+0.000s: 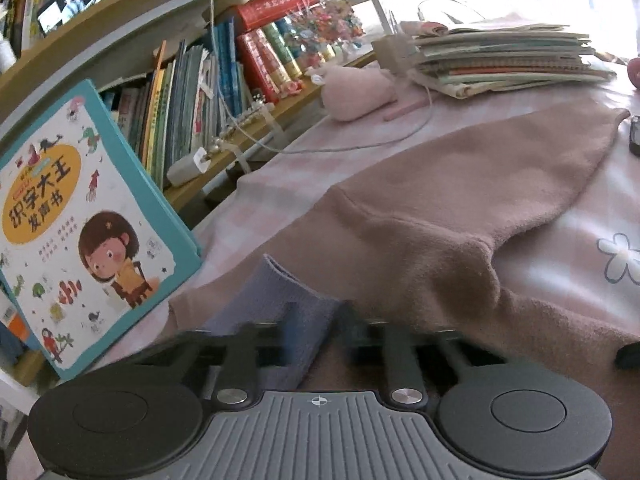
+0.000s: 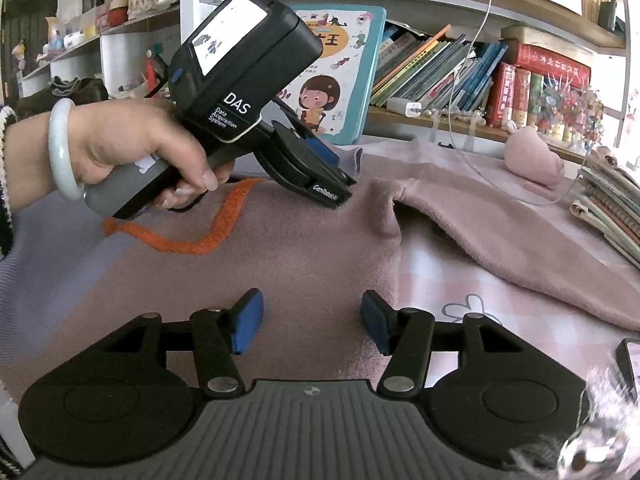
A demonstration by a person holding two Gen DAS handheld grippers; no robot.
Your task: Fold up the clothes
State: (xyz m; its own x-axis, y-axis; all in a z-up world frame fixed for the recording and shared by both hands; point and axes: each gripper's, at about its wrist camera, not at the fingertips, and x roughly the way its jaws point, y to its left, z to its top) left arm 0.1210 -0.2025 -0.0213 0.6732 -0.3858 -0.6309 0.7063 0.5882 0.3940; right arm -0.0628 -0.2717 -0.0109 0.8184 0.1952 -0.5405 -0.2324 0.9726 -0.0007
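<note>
I see the pink garment (image 2: 304, 248) spread over the checked tablecloth (image 2: 520, 312), its sleeve (image 2: 500, 232) running long toward the right edge of the frame. My left gripper (image 2: 340, 190), in the centre of the right wrist view, is closed on the cloth near the shoulder, beside the lilac cuff (image 1: 280, 304). My right gripper (image 2: 312, 322) stands half open at the lower middle, with nothing between its fingers, above the body hem. The orange cord (image 2: 200, 236) lies across the garment. The white cable (image 2: 520, 196) and the stack of notebooks (image 2: 612, 208) crowd the sleeve end.
</note>
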